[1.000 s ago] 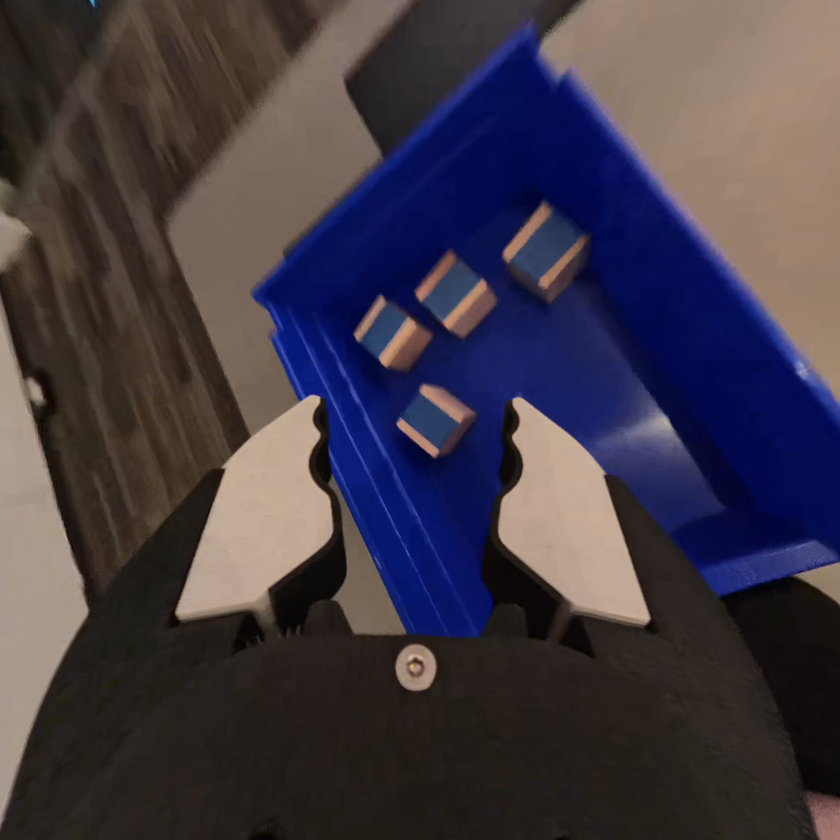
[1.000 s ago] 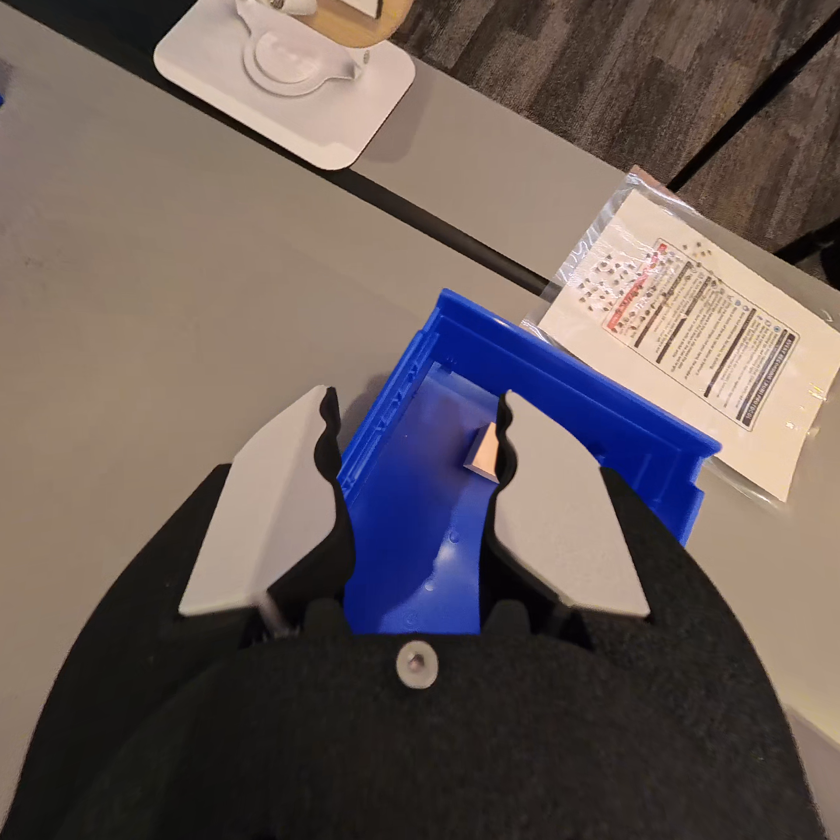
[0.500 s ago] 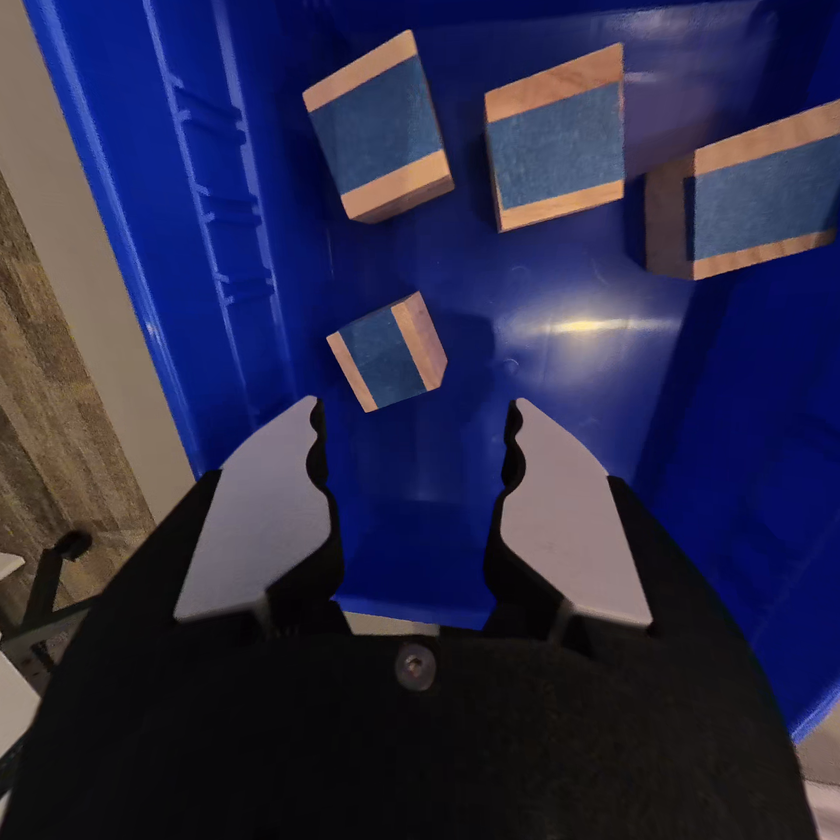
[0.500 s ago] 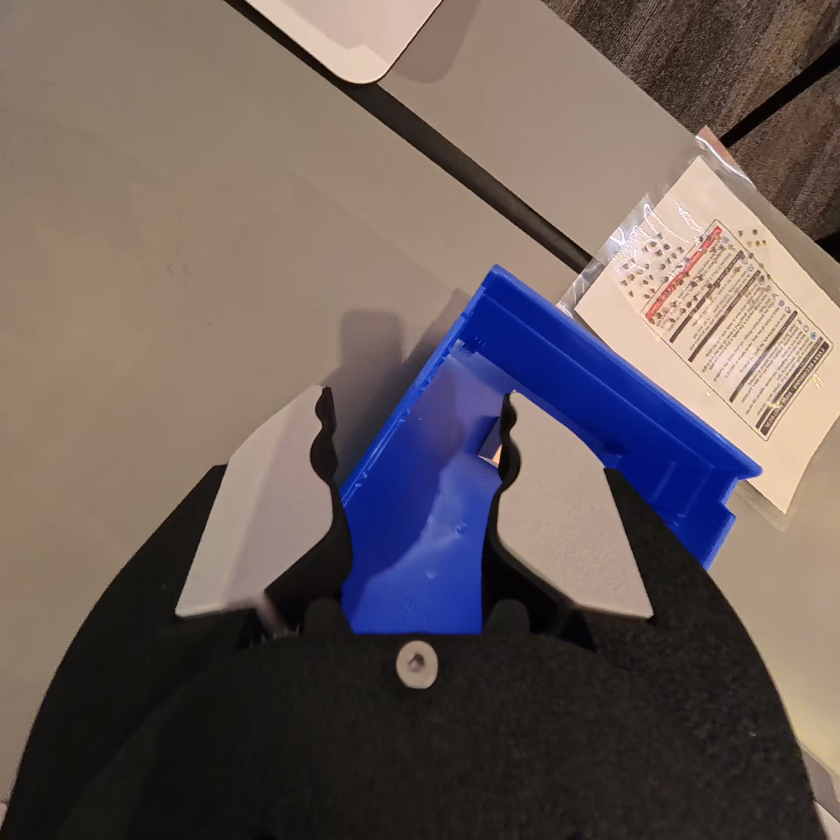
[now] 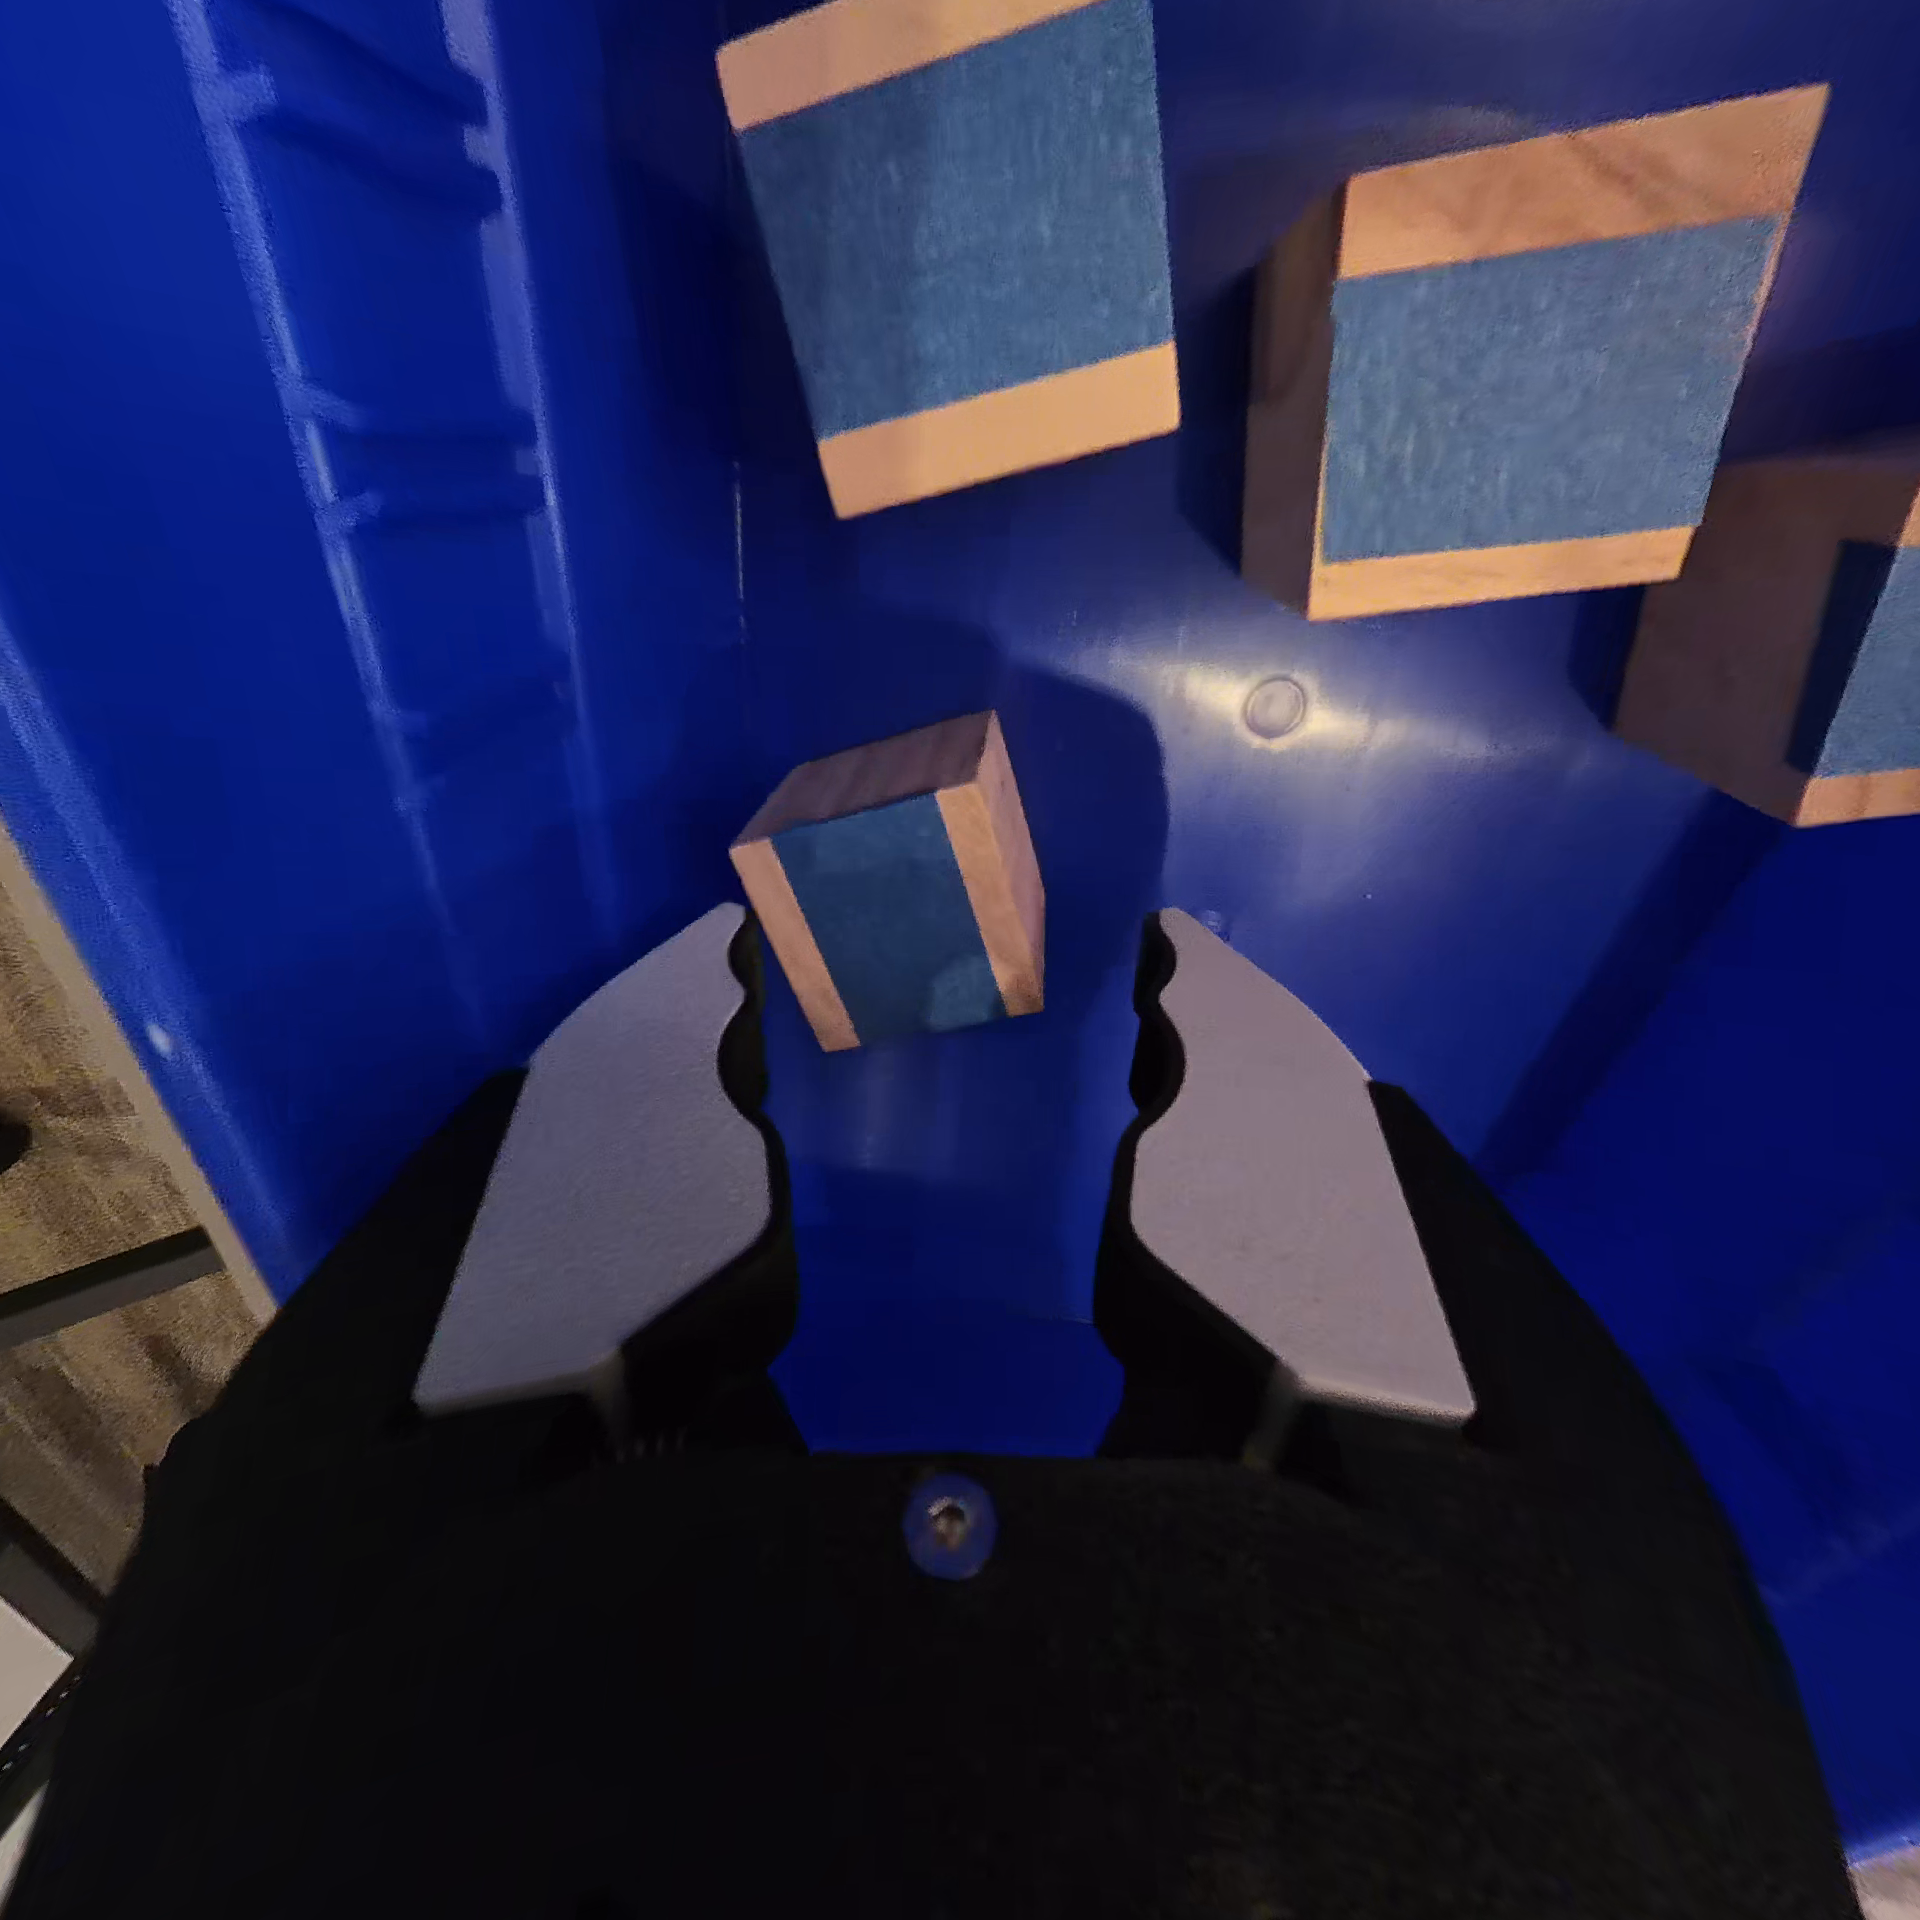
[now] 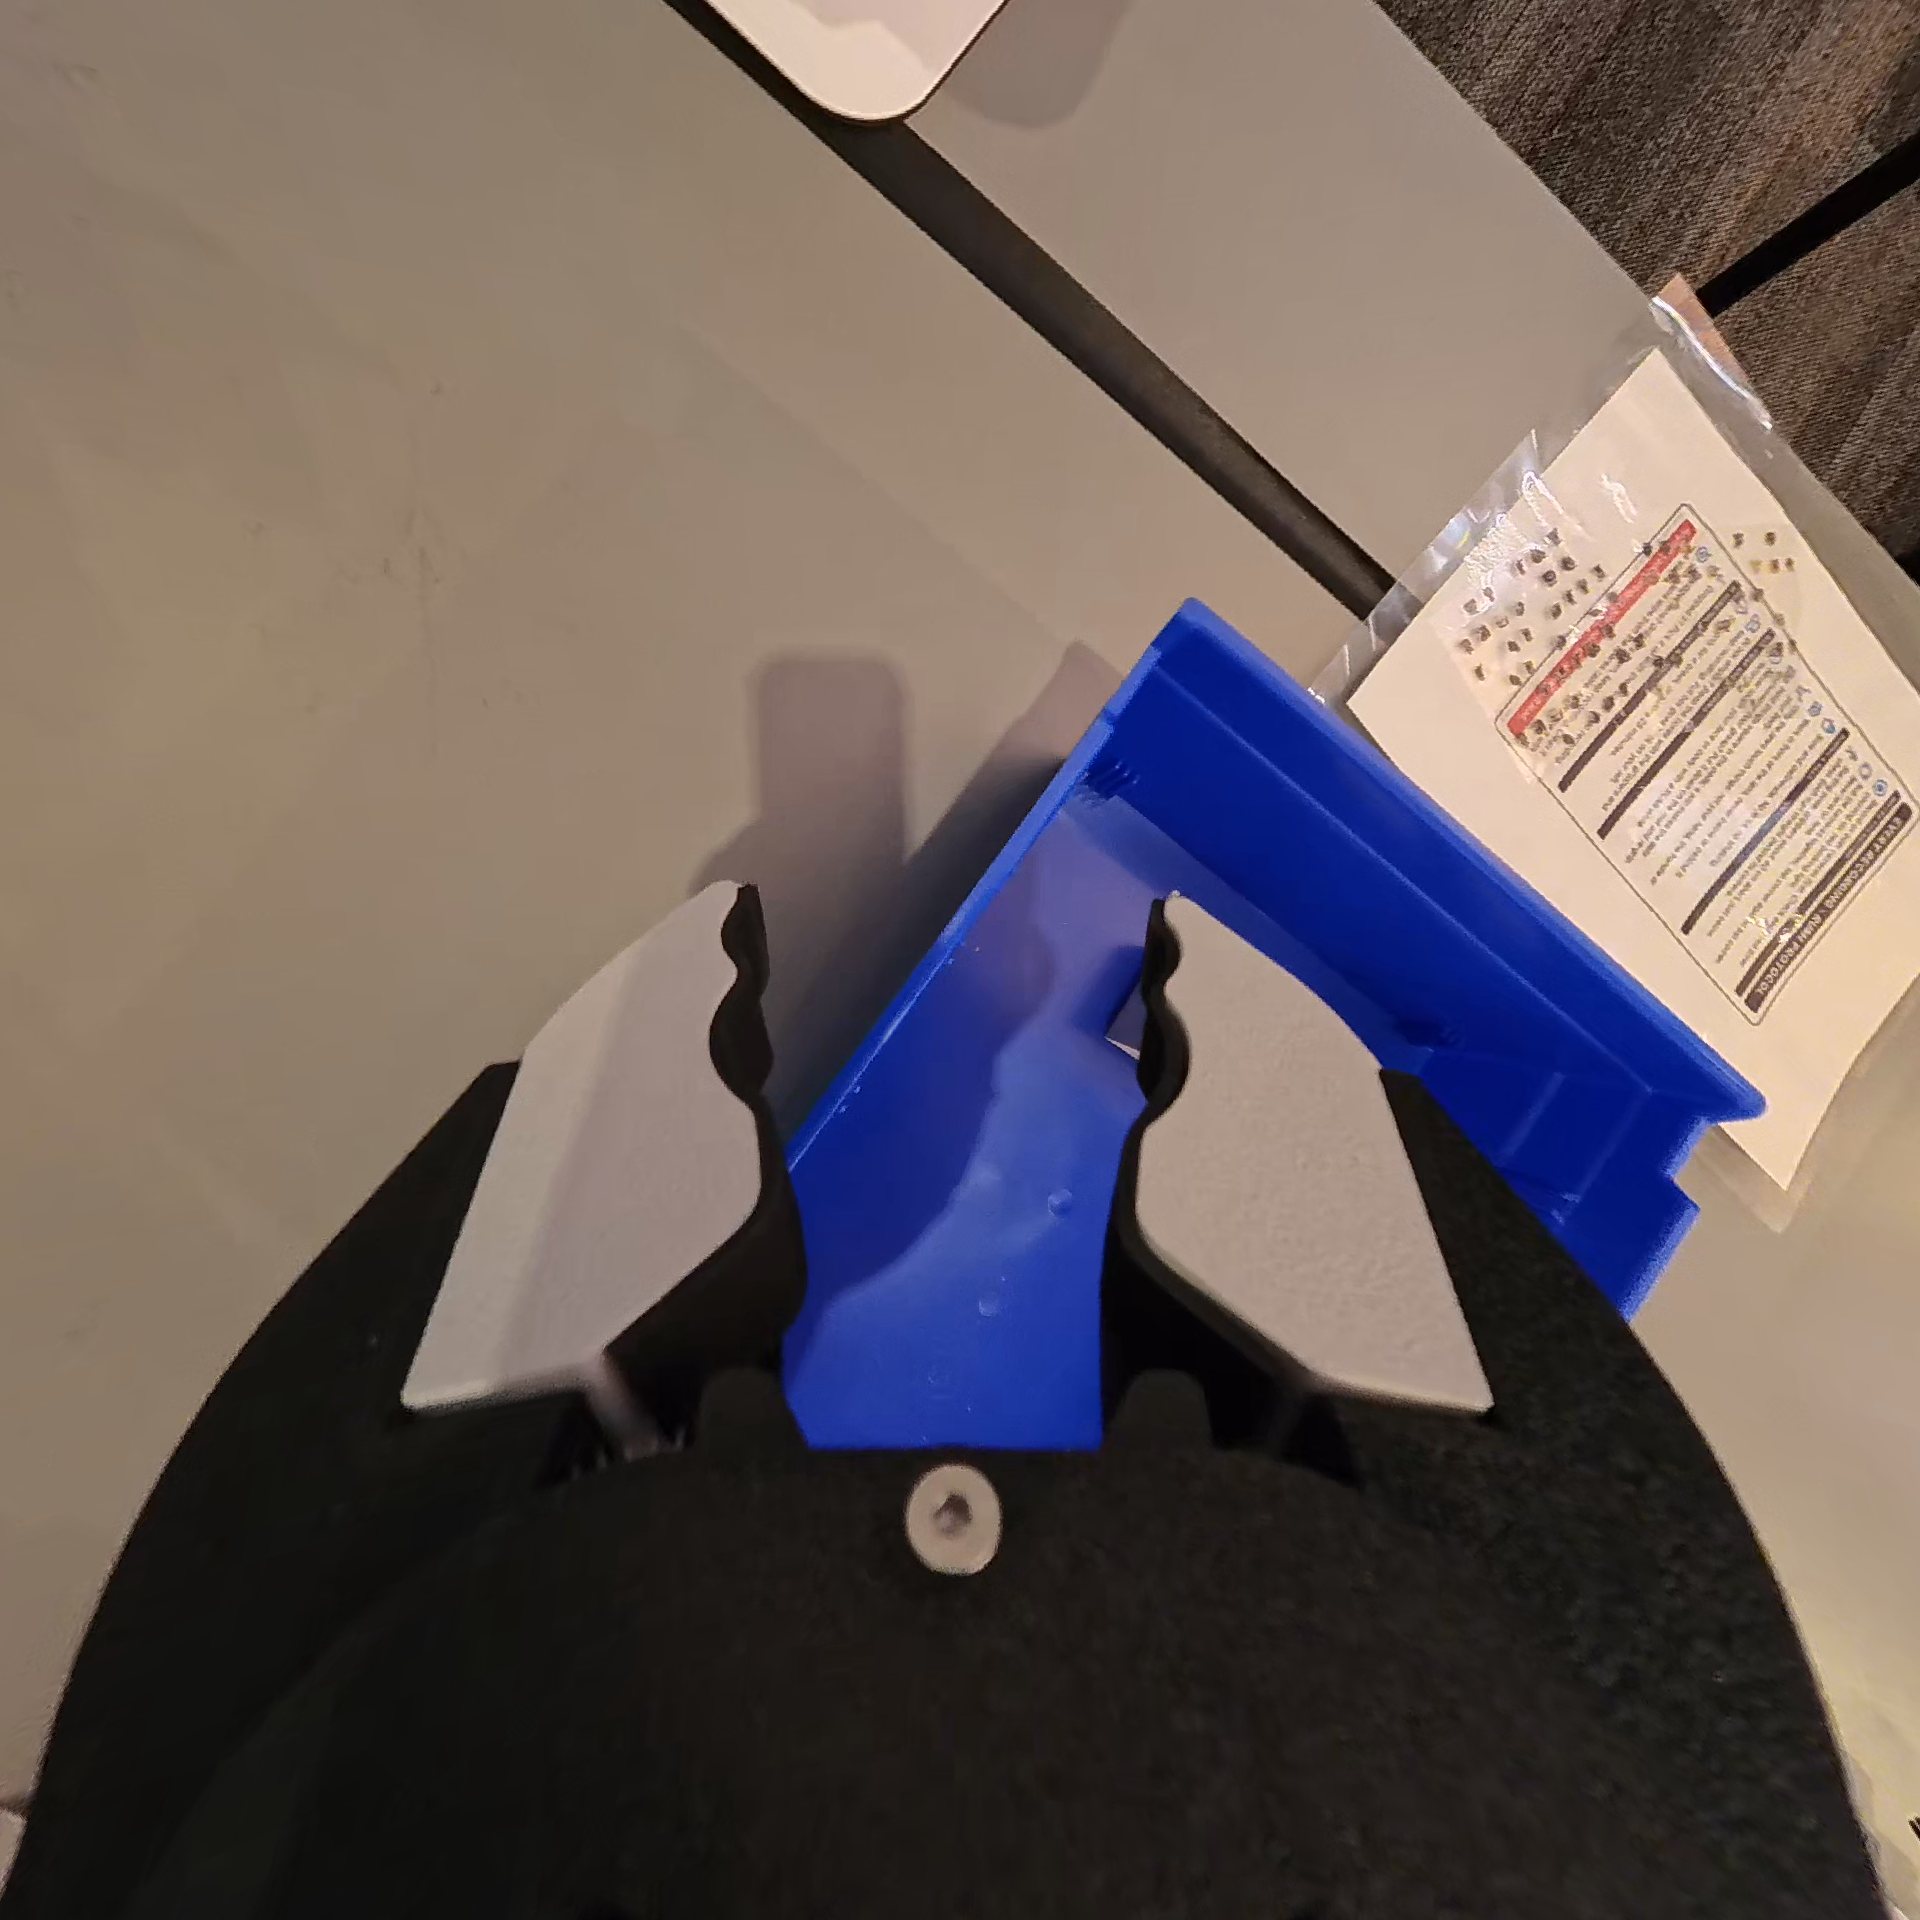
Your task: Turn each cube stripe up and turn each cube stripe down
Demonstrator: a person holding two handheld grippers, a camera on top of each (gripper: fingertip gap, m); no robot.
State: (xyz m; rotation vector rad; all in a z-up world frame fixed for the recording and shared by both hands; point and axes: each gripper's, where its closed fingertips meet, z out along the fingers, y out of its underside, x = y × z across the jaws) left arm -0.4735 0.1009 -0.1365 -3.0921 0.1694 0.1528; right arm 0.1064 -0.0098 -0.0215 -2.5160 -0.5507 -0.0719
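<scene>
Several wooden cubes with a blue stripe lie in a blue bin (image 5: 343, 582). In the left wrist view the nearest cube (image 5: 894, 883) sits just beyond my left gripper (image 5: 945, 925), which is open and inside the bin, its left fingertip almost beside the cube. Three more cubes lie farther in, stripe up: one at top centre (image 5: 951, 260), one to its right (image 5: 1517, 374), one at the right edge (image 5: 1808, 665). My right gripper (image 6: 951, 914) is open and empty above the bin's near end (image 6: 1299, 810); a sliver of one cube (image 6: 1122, 1029) shows beside its right finger.
The bin stands on a grey table (image 6: 416, 520). A clear bag with a printed sheet (image 6: 1662, 748) lies right beside the bin's far side. A white base (image 6: 862, 52) sits at the table's far edge. Floor shows at the left of the bin (image 5: 62, 1195).
My left gripper has moved from outside the bin's wall down into the bin, close up to the nearest cube. The right gripper has shifted slightly forward over the bin. Both stay open.
</scene>
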